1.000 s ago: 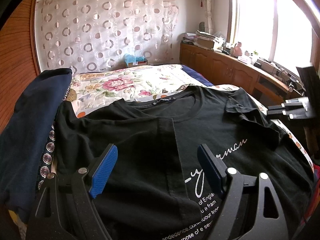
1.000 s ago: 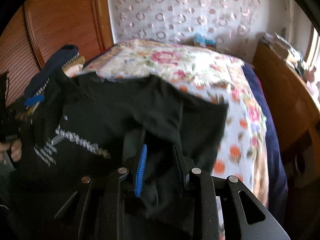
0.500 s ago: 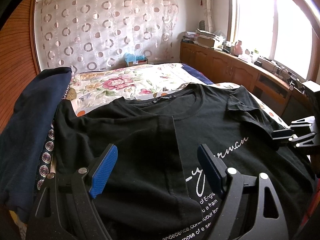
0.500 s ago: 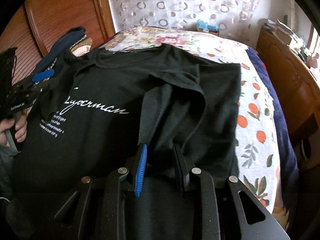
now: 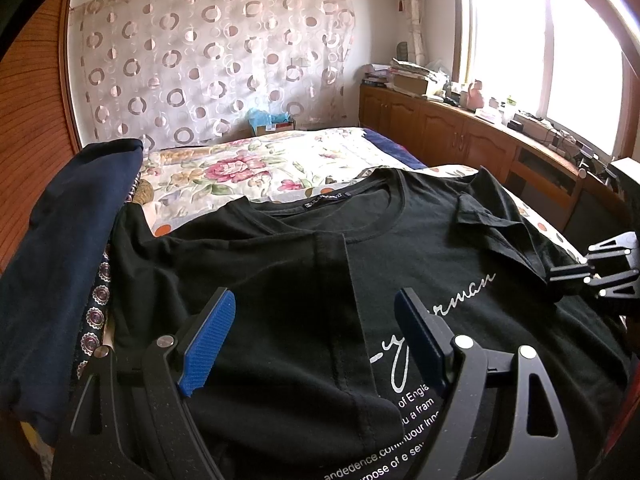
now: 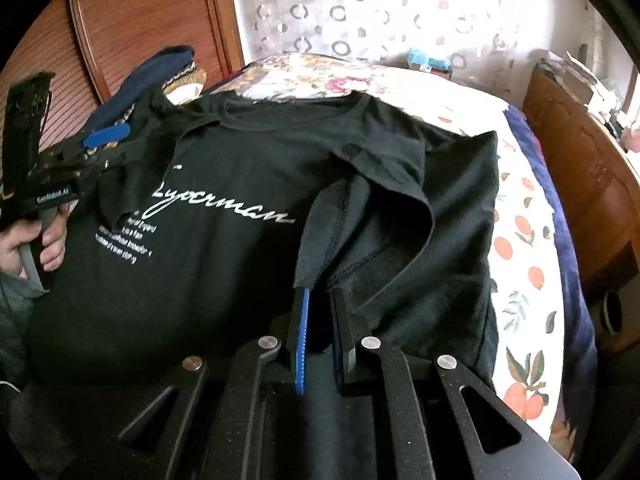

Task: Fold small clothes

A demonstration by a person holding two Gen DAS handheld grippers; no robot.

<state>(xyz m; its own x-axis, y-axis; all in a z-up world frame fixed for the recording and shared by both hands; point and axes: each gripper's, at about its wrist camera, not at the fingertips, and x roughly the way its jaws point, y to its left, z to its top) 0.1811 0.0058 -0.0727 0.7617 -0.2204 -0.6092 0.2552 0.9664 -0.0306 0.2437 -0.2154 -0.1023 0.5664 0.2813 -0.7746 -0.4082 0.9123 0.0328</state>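
We keep the black tee [image 5: 420, 264] spread on the bed [image 5: 256, 168], our right tongs [image 6: 320, 312] pinching its side edge to carry that fold inward, our left tongs [image 5: 316, 336] hovering agape above the already-folded side.

T-shirt [image 5: 420, 272] lies flat on the bed [image 5: 256, 168], collar toward the curtain [image 5: 208, 64] behind. A folded garment [image 5: 68, 248] sits at its left edge, the cabinet [image 5: 460, 136] runs along the right, a box [image 5: 272, 122] stands beyond the bed's far end.
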